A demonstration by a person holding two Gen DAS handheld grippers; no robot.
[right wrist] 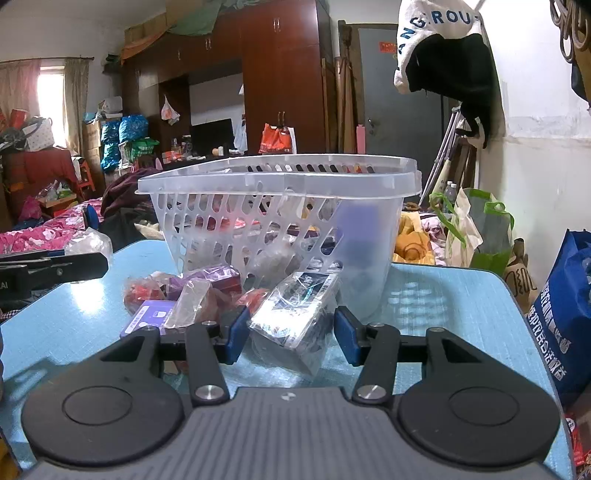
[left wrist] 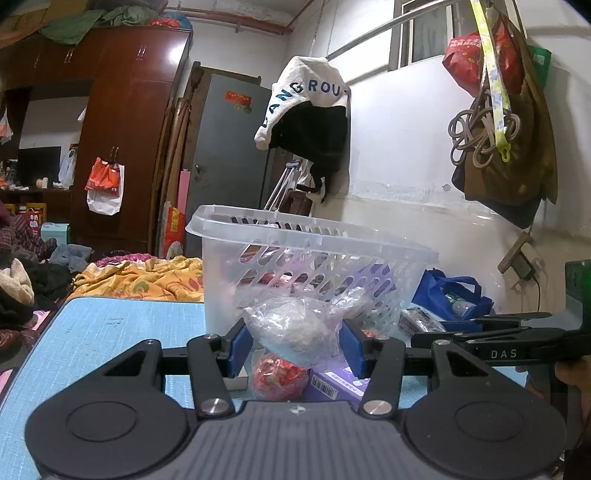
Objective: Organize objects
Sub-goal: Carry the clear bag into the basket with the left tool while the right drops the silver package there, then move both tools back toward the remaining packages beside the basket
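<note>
Left wrist view: your left gripper (left wrist: pixel 293 341) is pinching a crumpled clear plastic bag of pale material (left wrist: pixel 295 325) between its blue pads, lifted just in front of the translucent slotted plastic basket (left wrist: pixel 314 254). A red wrapped packet (left wrist: pixel 279 374) and purple barcoded box (left wrist: pixel 334 382) are lying beneath; the blue table mat (left wrist: pixel 110 328) is lying bare leftward. "DAS" is showing on the other tool.

Right wrist view: your right gripper (right wrist: pixel 291 334) is standing partly open around a shiny clear-wrapped flat packet (right wrist: pixel 295 310), the pads apparently not touching it, near the basket (right wrist: pixel 280 192). "ROU" is reading on the hanging white cloth (right wrist: pixel 436 22).
</note>
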